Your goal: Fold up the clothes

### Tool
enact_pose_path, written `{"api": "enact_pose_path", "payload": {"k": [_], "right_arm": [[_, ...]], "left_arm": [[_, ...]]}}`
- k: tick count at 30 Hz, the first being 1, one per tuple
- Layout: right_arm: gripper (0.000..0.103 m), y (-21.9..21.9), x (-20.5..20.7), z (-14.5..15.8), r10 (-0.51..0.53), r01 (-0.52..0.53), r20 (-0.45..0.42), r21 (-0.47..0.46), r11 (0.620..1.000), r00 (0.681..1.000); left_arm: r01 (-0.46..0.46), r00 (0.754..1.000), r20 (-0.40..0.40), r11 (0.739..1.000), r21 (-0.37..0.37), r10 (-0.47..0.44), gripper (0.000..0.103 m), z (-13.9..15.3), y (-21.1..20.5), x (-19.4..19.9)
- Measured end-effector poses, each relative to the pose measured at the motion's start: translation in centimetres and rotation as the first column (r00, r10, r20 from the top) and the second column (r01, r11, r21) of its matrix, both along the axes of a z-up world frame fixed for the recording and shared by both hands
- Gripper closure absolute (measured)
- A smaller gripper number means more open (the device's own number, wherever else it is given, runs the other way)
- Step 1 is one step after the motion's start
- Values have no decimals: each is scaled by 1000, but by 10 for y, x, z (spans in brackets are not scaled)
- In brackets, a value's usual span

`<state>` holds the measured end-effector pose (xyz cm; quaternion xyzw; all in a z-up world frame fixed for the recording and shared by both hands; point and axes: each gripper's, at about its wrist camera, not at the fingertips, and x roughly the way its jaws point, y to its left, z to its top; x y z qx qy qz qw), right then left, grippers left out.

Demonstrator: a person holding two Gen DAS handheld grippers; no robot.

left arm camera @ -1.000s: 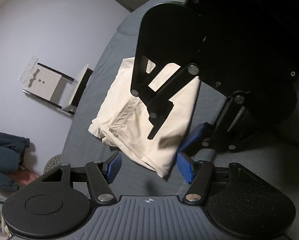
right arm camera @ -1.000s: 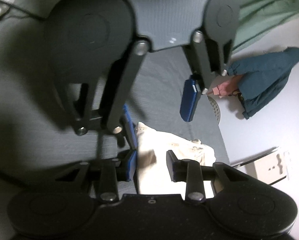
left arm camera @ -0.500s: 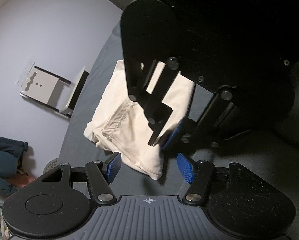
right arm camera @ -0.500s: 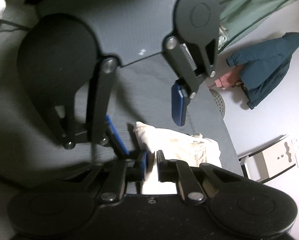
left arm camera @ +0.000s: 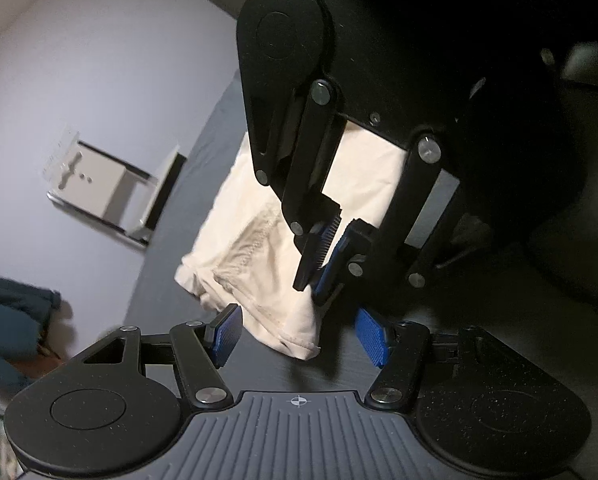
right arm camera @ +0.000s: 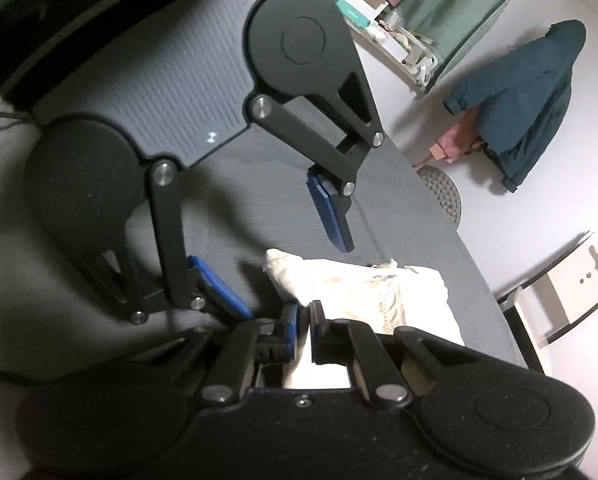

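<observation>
Left wrist view: a folded cream garment [left arm camera: 259,248] lies on the dark grey surface [left arm camera: 171,240], near the edge that runs along the pale wall. The left gripper [left arm camera: 299,336] has its blue-padded fingers [left arm camera: 227,334] spread wide, one on each side of the garment's nearest corner, not touching it. Facing it, the right gripper [left arm camera: 326,258] has its fingers drawn together on the cloth at the garment's side edge.

In the right wrist view, the right gripper [right arm camera: 304,326] shows a thin strip of cream cloth pinched between its narrow fingers, and the garment [right arm camera: 363,292] stretches away from them over the surface [right arm camera: 419,220]. The left gripper [right arm camera: 275,248] is opposite, wide apart, with one pad [right arm camera: 329,208] raised above the far corner of the garment and the other low beside it. A dark blue jacket [right arm camera: 527,100] hangs on the wall past the surface's edge.
</observation>
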<state>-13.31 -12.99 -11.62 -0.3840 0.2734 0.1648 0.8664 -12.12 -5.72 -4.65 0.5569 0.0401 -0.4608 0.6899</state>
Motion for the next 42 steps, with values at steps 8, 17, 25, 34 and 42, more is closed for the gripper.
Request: {"api": "enact_pose_path", "payload": {"k": [8,17,25,34,42], "right_arm": [[96,-10,3,11,-34,35,-9,79,996,999],[96,-18,5,18,-58,60,-16,128,990,998],[96,-15,1,21,-41,43,-21,140,989,999],[95,-19,-2,20,-60,66,-48,132,989,997],[34,1,-24,-4,-104,106,33,-48,993,994]], "left_arm": [[59,991,119,997,59,-65,40,-11,-3,-13],[71,972,217,994,84,-88,40,-23,-14,-20],[62,968,239,995,76,-79,41,-29,-25,-25],[21,989,146,995,98,-36,92,-35,-34,-30],[-43,994,100,999,-6,43,93,-20,-37,-34]]}}
